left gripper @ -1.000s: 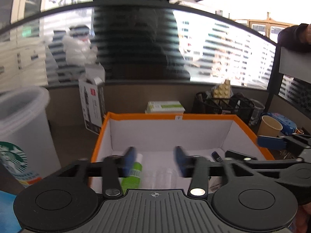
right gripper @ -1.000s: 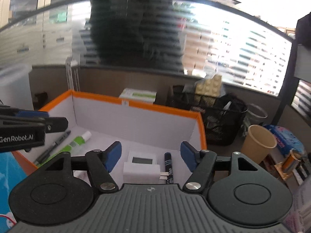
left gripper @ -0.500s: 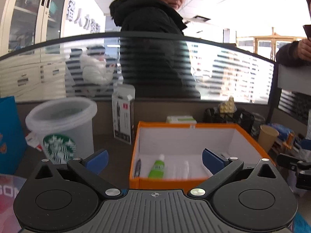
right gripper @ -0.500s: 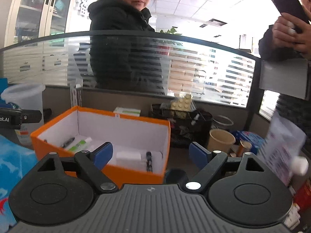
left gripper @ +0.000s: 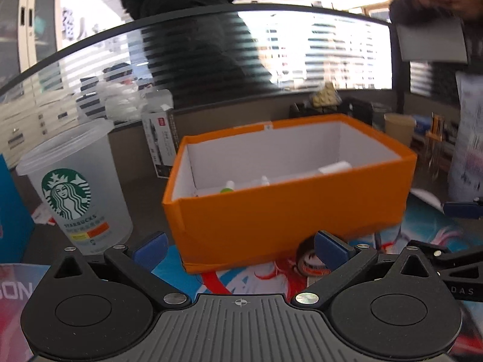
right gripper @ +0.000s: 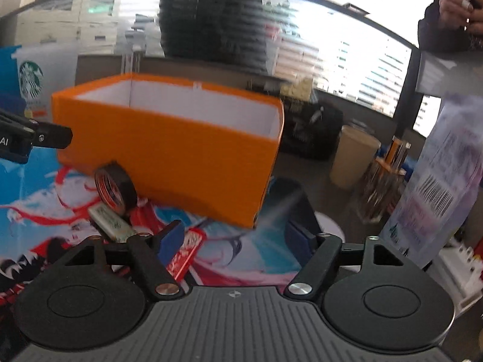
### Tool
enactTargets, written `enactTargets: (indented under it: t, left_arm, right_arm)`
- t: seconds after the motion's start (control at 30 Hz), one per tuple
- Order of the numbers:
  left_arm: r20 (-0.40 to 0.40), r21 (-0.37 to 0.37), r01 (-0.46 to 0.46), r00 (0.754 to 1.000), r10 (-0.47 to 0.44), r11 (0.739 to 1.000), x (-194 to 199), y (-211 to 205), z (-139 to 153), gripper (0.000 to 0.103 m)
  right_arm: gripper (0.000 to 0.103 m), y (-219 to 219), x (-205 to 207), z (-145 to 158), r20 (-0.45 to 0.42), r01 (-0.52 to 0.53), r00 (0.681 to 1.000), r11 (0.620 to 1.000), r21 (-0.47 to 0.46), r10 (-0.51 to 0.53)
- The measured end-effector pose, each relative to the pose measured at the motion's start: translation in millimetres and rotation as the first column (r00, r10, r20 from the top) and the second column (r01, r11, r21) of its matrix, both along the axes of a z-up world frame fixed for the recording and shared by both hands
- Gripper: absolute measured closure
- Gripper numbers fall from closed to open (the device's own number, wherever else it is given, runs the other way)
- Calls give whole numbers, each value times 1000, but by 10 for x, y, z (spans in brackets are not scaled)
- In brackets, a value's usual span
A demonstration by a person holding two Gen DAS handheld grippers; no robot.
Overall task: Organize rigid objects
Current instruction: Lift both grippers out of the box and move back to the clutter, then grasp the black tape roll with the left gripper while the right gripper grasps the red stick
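- Both claws now sit back from the orange box (left gripper: pixel 289 208), outside its near wall and low over the printed mat (right gripper: pixel 241 253); a second ago each looked down into the box from above its rim.
- The left claw (left gripper: pixel 240 246) has its blue pads spread to their widest with nothing between them; a second ago they stood much closer together over the box floor.
- The right claw (right gripper: pixel 238 238) is released too, its jaws have just been closing a little, and only the mat shows between them.
- At the far left a frosted Starbucks cup (left gripper: pixel 75 190) stands upright on the worktop, near the box; its contents cannot be told.
- The orange box holds a green-and-white tube (left gripper: pixel 228 187), a small clear bottle (left gripper: pixel 265 180) and a white block (left gripper: pixel 335 167), all seen just over the near wall.
- Outside the box, a roll of black tape (right gripper: pixel 116 188) stands on edge against the near wall, with a small white stick (right gripper: pixel 110 220) lying just in front of it and a red-and-white packet (right gripper: pixel 187 250) beside the right claw's left finger.
- Right of the box stand a tan paper cup (right gripper: pixel 354 160) and a clear pen holder (right gripper: pixel 382 184) with pencils.
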State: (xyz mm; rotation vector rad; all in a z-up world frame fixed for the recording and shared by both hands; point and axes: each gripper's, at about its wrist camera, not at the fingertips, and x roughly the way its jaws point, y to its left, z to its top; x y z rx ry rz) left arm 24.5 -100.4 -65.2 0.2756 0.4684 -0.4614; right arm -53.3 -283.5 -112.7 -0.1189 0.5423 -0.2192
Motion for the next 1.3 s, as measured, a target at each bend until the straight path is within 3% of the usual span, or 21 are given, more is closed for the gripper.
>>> enactTargets:
  t: [0.17,0.47,0.5,0.57,0.63,0.77,1.07,1.13,1.3]
  left_arm:
    - [-21,5,6,1000,-6,1000,21,-27,-93,0]
    - [-47,0,45,998,-45,999,88,-37,-173,0]
    - [-49,-4,46,998,-46,999,92,-35,-175,0]
    - [-49,-17,49,998,-50,999,92,-43,-175,0]
    - [-56,-33,67,996,-69,997,75,-67,-174,0]
    - [-60,-57,111,992,-115,992,-5,-166,-188,0]
    - [-53,-105,120,991,-126,987,-3,-430,-321,1]
    - [-95,-131,116,987,-129,985,71,-429,-368,6]
    - [-229,-163,97,964,-133,982,258,-423,-522,48]
  right_arm:
    - [34,-13,97,-110,-27,-29,999,998,59,31]
    - [38,-92,144,-251,-76,-1,997,1000,26,3]
    - [40,-125,136,-255,-72,1,997,999,41,2]
    - [57,-138,140,-258,-69,-12,997,998,69,17]
    - [80,-115,144,-261,-64,-37,997,996,82,43]
    - [82,-110,147,-271,-57,-43,997,995,92,48]
    - [82,-142,144,-265,-54,-46,997,992,117,53]
    - [82,-145,146,-265,-54,-46,997,992,121,53]
    - [82,-162,144,-266,-53,-48,997,990,132,55]
